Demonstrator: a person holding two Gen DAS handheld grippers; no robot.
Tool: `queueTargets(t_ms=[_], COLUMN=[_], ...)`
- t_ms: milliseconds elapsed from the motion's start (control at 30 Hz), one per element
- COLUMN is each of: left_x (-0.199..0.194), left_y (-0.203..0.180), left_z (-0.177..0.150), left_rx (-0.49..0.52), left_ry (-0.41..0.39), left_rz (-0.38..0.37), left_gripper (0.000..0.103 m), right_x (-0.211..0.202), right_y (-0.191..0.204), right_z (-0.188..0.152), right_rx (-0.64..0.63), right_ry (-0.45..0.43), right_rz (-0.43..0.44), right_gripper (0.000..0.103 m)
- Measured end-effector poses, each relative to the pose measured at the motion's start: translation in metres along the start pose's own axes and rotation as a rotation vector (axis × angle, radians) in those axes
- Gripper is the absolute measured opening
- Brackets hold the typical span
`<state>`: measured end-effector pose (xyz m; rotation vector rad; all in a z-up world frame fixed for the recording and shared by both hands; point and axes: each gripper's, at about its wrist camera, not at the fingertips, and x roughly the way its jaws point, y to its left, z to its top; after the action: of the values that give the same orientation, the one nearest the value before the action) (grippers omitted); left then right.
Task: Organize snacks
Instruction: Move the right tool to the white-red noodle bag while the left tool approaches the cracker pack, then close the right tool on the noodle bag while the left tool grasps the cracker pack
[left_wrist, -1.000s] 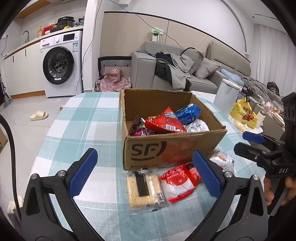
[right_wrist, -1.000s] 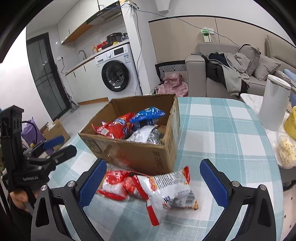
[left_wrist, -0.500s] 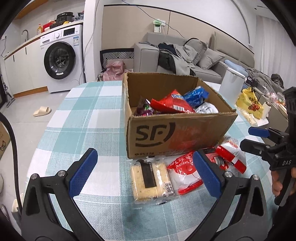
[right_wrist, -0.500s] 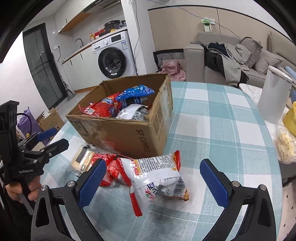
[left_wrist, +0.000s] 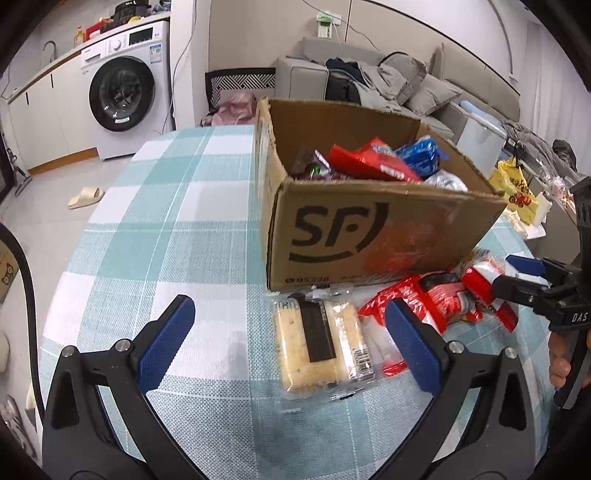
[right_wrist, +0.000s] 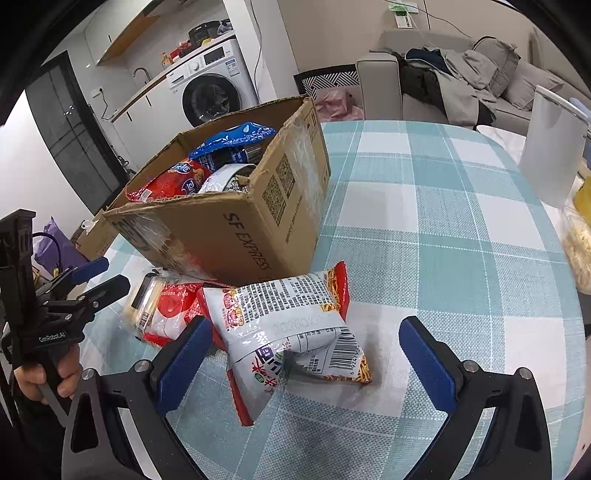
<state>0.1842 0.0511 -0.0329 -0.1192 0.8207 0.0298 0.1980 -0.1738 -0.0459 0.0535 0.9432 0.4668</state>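
A cardboard SF box (left_wrist: 369, 236) (right_wrist: 236, 229) holds several snack bags on the checked table. In front of it lie a clear-wrapped cracker pack (left_wrist: 319, 349) (right_wrist: 142, 306), a red-and-white bag (left_wrist: 417, 306) (right_wrist: 171, 310) and a white-and-red noodle bag (right_wrist: 291, 328) (left_wrist: 487, 284). My left gripper (left_wrist: 291, 343) is open, low over the table, with the cracker pack between its fingers. My right gripper (right_wrist: 301, 363) is open with the noodle bag between its fingers.
The checked tablecloth (left_wrist: 159, 236) (right_wrist: 436, 229) spreads left of the box and right of the noodle bag. A white bin (right_wrist: 550, 147) and a bag of food (right_wrist: 580, 243) stand at the right table edge. A washing machine (left_wrist: 122, 92) and sofa (left_wrist: 388, 81) are behind.
Both grippers have moved forward and down toward the snacks in front of the box. The box and packs now look larger and closer. Both grippers stay open.
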Motion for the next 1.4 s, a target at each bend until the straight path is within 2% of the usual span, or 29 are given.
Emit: queueTargets(t_ms=[367,533,667,900,1067,1233,1333,1400], left_x=[0.024,0.036,0.043,0.047,0.043,0.044,0.047,0.048], left_y=[-0.007,-0.003,0.003,0.009,0.007,0.006,0.005,0.005], left_z=[-0.01,-0.011,-0.011,-0.011,-0.014,-0.015,-0.016,-0.016], left_rx=[0.067,0.062,0.038,0.04,0.042,0.033,0.034,0.041], left_ry=[0.07,0.098,0.118,0.121,0.124,0.131,0.145,0.148], left_rz=[0.018,0.041,0.029,0.033,0.035,0.024,0.018,0.019], left_gripper=[0.103,0.103,0.103,0.103,0.103,0.103,0.103,0.103], right_x=[0.011,0.015,0.016,0.016,0.01,0.013,0.017,0.02], right_y=[0.0,0.001,0.005,0.01,0.015,0.007,0.002,-0.001], right_z=[-0.004,-0.005,-0.006,-0.008,-0.009,-0.007,-0.006,-0.005], right_rx=[0.006,0.002,-0.008,-0.028,-0.057,-0.013,0.016,0.031], right_ry=[0.033,0.042,0.046,0.047,0.046,0.032,0.033,0.036], right_rz=[0.029,0.051,0.074,0.101,0.158,0.143,0.133,0.135], right_gripper=[0.102,0.102,0.102,0.102,0.102,0.102,0.098,0.088])
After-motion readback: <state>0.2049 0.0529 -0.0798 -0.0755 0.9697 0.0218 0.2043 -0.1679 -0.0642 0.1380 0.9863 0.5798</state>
